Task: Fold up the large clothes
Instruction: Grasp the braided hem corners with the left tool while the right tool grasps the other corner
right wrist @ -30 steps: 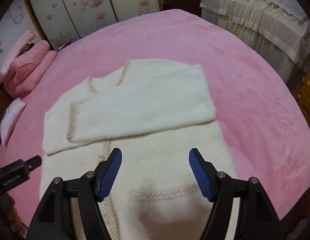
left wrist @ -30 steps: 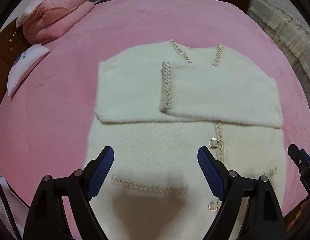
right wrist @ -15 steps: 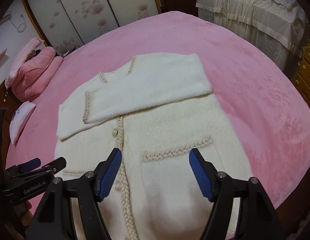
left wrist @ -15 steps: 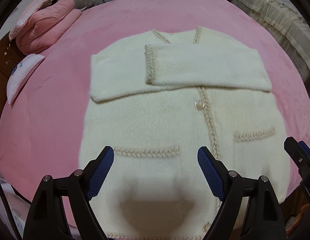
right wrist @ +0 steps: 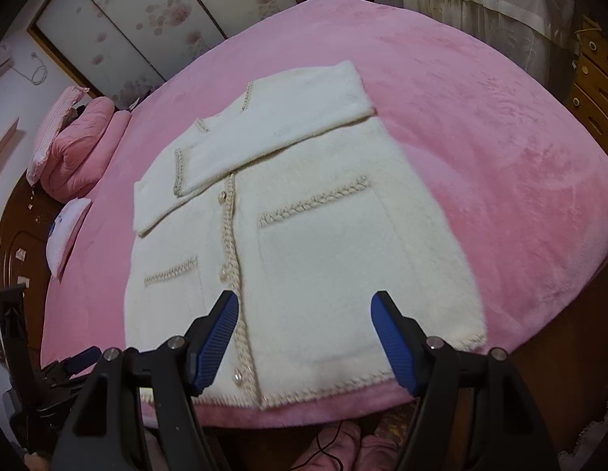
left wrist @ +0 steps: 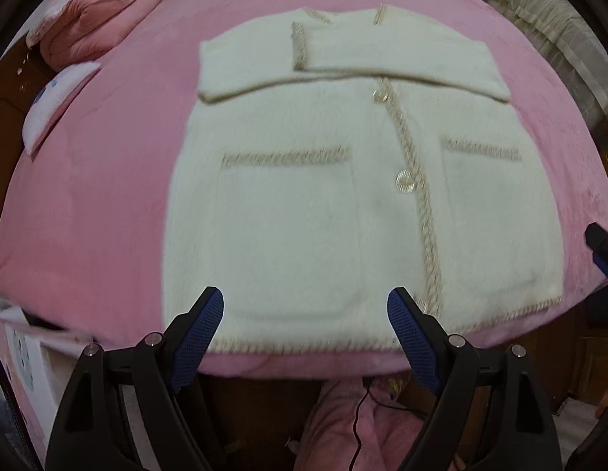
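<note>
A cream fuzzy cardigan (left wrist: 311, 212) (right wrist: 311, 259) with braided beige trim, buttons and two pockets lies flat on the pink bed. Both sleeves are folded across its chest. Its hem runs along the bed's near edge. My left gripper (left wrist: 305, 306) hangs open over the hem below the left pocket, with nothing between its blue pads. My right gripper (right wrist: 304, 310) is open above the hem by the button placket and right pocket, also empty. The right gripper's tip (left wrist: 602, 247) shows at the right edge of the left wrist view. The left gripper (right wrist: 64, 369) shows at the lower left of the right wrist view.
A pink blanket (left wrist: 88, 180) (right wrist: 480, 129) covers the bed. A folded pink quilt (left wrist: 95, 15) (right wrist: 80, 145) and a white pillow (left wrist: 52, 102) (right wrist: 64, 231) lie at the far left. A wooden headboard, floral wardrobe doors (right wrist: 146, 11) and a cream-draped bed (right wrist: 480, 0) surround it. Pink cloth and a black cable (left wrist: 358, 412) lie below the bed edge.
Both grippers drew back from over the cardigan's middle toward its hem at the bed's near edge. The whole garment now shows. Both stayed open and empty.
</note>
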### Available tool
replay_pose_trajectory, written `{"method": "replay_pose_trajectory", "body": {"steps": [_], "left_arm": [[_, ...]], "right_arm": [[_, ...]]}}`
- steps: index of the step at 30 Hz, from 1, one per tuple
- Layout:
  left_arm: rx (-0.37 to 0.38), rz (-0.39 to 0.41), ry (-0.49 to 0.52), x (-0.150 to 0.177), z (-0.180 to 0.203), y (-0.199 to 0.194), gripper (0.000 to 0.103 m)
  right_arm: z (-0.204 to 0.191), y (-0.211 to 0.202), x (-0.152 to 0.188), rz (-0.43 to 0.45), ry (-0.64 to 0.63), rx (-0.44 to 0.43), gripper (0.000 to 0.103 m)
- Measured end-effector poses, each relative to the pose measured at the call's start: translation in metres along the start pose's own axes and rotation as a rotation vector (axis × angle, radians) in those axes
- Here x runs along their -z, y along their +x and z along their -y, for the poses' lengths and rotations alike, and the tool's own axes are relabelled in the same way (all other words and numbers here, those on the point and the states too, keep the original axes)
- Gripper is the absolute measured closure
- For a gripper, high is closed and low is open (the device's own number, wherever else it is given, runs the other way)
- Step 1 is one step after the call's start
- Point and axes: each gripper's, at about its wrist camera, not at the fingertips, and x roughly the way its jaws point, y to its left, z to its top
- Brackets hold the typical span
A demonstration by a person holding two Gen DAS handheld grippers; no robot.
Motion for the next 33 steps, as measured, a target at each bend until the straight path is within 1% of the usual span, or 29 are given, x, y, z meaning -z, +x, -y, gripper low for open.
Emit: {"method": "replay_pose_trajectory", "body": {"steps": [2, 4, 6, 8, 9, 10, 11, 14, 16, 18, 21, 23, 25, 27, 28, 29, 31, 33], "left_arm": [[0.002, -0.038, -0.038, 0.016, -0.009, 0.003, 0.019], [0.009, -0.088, -0.103, 0.033, -0.023, 0.007, 0.019], [0.034, -0.117, -0.154, 0.047, -0.035, 0.011, 0.019], [0.059, -0.128, -0.199, 0.058, -0.048, 0.014, 0.019], [0.068, -0.136, -0.226, 0.063, -0.056, 0.017, 0.019], [0.075, -0.146, -0.26, 0.068, -0.065, 0.021, 0.019], [0.082, -0.153, -0.301, 0.072, -0.074, 0.026, 0.019], [0.105, -0.175, -0.427, 0.08, -0.097, 0.037, 0.019], [0.125, -0.209, -0.514, 0.088, -0.113, 0.049, 0.019], [0.147, -0.222, -0.577, 0.096, -0.126, 0.059, 0.019], [0.183, -0.234, -0.645, 0.104, -0.139, 0.074, 0.019], [0.203, -0.228, -0.682, 0.11, -0.147, 0.084, 0.019], [0.214, -0.227, -0.724, 0.116, -0.155, 0.094, 0.019], [0.215, -0.249, -0.769, 0.123, -0.159, 0.105, 0.019], [0.213, -0.255, -0.78, 0.126, -0.159, 0.11, 0.019], [0.221, -0.253, -0.786, 0.129, -0.158, 0.113, 0.019], [0.23, -0.25, -0.794, 0.131, -0.157, 0.119, 0.019], [0.23, -0.245, -0.802, 0.131, -0.157, 0.122, 0.019]], "right_arm": [[0.011, -0.006, 0.006, -0.001, -0.002, -0.005, 0.033], [0.024, -0.009, 0.018, -0.01, 0.015, -0.002, 0.033], [0.035, -0.012, 0.025, -0.015, 0.05, 0.005, 0.033], [0.05, -0.014, 0.035, -0.016, 0.097, -0.006, 0.033], [0.06, -0.011, 0.038, -0.041, 0.126, -0.019, 0.033], [0.076, -0.005, 0.043, -0.081, 0.186, -0.025, 0.033], [0.085, -0.002, 0.046, -0.094, 0.227, -0.029, 0.033], [0.129, 0.007, 0.06, -0.089, 0.437, -0.077, 0.033], [0.148, 0.013, 0.066, -0.092, 0.524, -0.065, 0.033], [0.16, 0.018, 0.069, -0.073, 0.564, -0.034, 0.033], [0.169, 0.029, 0.067, -0.062, 0.578, 0.002, 0.033], [0.171, 0.039, 0.064, -0.048, 0.58, 0.0, 0.033], [0.171, 0.049, 0.062, -0.053, 0.598, -0.006, 0.033], [0.17, 0.061, 0.06, -0.076, 0.625, -0.031, 0.042], [0.167, 0.069, 0.058, -0.091, 0.639, -0.041, 0.044], [0.169, 0.072, 0.058, -0.092, 0.646, -0.042, 0.047], [0.165, 0.081, 0.056, -0.078, 0.664, -0.025, 0.049], [0.166, 0.089, 0.056, -0.091, 0.686, -0.01, 0.056]]}}
